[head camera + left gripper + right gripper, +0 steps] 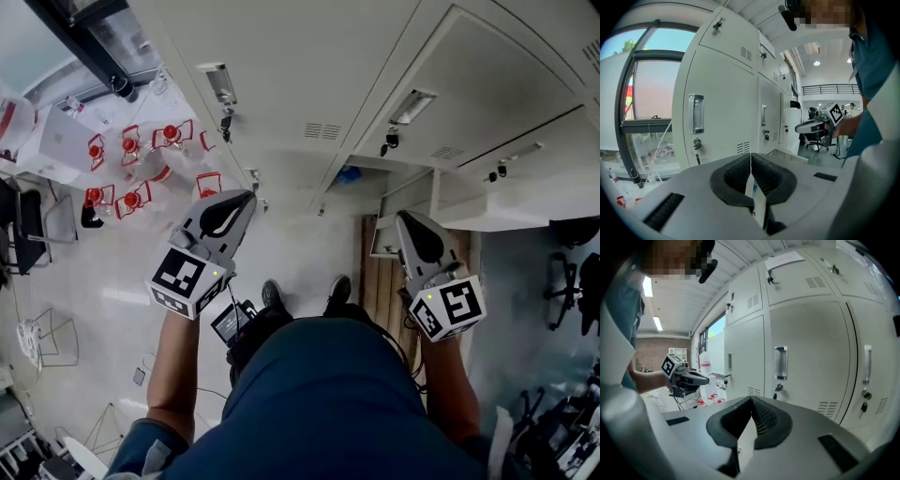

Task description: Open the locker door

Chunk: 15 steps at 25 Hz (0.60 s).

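Bright, even daylight; sharp frames, strong fisheye bending at edges.

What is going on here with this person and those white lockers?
A person stands facing a row of white lockers with a gripper in each hand. The left gripper and the right gripper both point toward the lockers, jaws together with nothing between them. Neither touches a door handle, and the doors straight ahead of them look closed.
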Available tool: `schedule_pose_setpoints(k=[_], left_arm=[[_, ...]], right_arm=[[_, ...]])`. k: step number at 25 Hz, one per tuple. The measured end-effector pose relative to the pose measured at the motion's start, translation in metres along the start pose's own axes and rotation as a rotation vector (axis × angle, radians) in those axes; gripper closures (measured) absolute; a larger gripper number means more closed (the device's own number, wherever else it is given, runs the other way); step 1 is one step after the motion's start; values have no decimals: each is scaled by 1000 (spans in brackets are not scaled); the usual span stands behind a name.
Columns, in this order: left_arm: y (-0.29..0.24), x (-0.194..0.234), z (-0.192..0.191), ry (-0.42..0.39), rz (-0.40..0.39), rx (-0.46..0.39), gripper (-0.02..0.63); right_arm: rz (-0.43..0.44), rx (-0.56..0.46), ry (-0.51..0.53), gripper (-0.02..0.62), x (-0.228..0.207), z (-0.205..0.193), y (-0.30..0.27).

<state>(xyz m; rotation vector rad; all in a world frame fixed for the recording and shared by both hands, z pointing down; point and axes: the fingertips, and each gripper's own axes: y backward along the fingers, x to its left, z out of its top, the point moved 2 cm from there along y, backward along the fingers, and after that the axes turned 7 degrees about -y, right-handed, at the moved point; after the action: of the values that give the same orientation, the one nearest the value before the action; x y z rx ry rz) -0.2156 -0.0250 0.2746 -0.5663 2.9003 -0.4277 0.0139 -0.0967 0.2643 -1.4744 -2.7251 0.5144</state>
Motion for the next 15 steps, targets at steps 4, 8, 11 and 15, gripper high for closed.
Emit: schedule_pose_setpoints(k=[4, 8, 11, 15], left_arm=[[8, -3, 13, -14, -8, -13, 586], [11, -3, 22, -26, -16, -27, 586], [11, -3, 25, -35, -21, -36, 586], [9, -4, 29, -32, -23, -30, 586]], right_arm=[[-5, -66, 53, 558, 8, 41, 23], [-40, -113, 57, 558, 4, 64, 39], [-64, -123, 62, 558, -1, 70, 45], [-94, -113, 47, 558, -11, 66, 48]])
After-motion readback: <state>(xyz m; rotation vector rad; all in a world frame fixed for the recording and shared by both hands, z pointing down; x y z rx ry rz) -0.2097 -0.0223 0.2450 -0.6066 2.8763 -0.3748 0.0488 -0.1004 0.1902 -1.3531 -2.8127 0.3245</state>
